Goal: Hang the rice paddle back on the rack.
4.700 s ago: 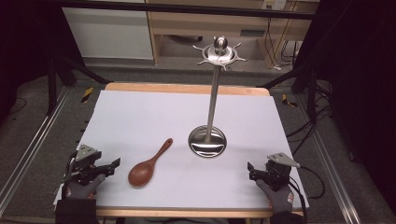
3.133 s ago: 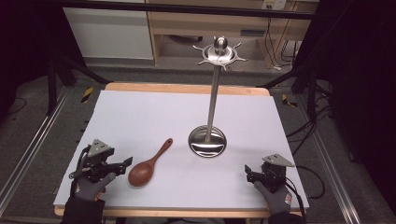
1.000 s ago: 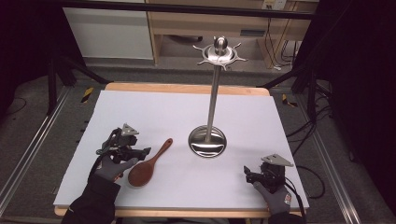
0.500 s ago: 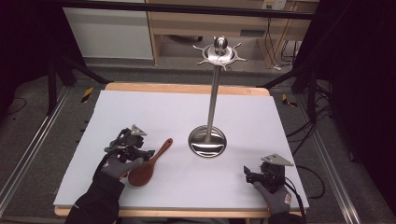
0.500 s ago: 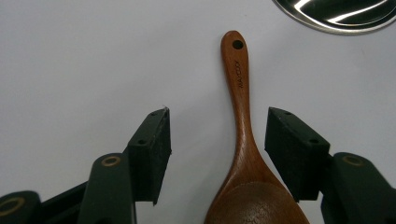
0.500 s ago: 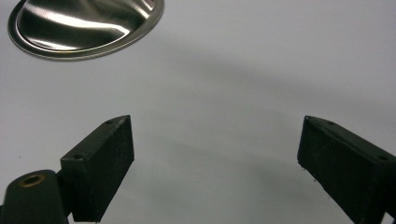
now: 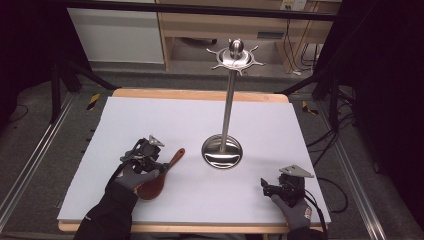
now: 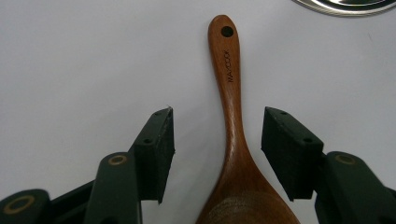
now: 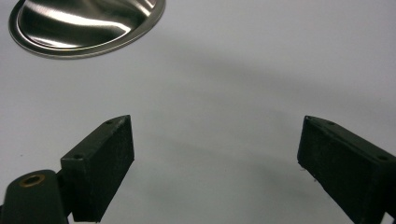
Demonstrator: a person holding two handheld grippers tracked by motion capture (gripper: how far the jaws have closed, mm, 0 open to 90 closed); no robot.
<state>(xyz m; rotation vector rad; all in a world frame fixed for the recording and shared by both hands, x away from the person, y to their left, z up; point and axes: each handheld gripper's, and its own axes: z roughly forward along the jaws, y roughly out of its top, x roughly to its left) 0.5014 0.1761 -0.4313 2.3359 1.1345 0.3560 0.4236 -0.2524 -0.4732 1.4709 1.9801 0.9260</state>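
- The table [image 7: 200, 115], with its white top, takes up the middle of the high view. Most of it is bare, which gives both hands room to come in from the bottom edge.
- The metal stand [image 7: 229, 105] rises right of centre in the high view. Its round base [image 7: 222, 151] sits flat on the white top and a ring of hooks [image 7: 235, 56] crowns the pole near the upper edge. It looks made for hanging utensils, which would explain the hole in the spoon's handle.
- The wooden spoon [image 8: 233, 140] lies flat on the table at lower left of the high view, just left of the stand's base and apart from it. Its bowl points to the bottom edge and its handle slants up and right.
- The left hand-held gripper [image 8: 217, 149] sits low over the spoon's neck, straddling it with a jaw on each side. The jaws have just been closing, yet a gap shows on both sides, so nothing is gripped. The neck is narrow and a likely place to pinch.
- The right hand-held gripper [image 9: 215, 163] waits at lower right of the high view, jaws wide apart over bare table, holding nothing, probably kept clear.
- The hanging hole [image 8: 227, 31] is at the handle's tip, in the upper middle of the left gripper view, beyond the jaws, so it stays free for a hook.
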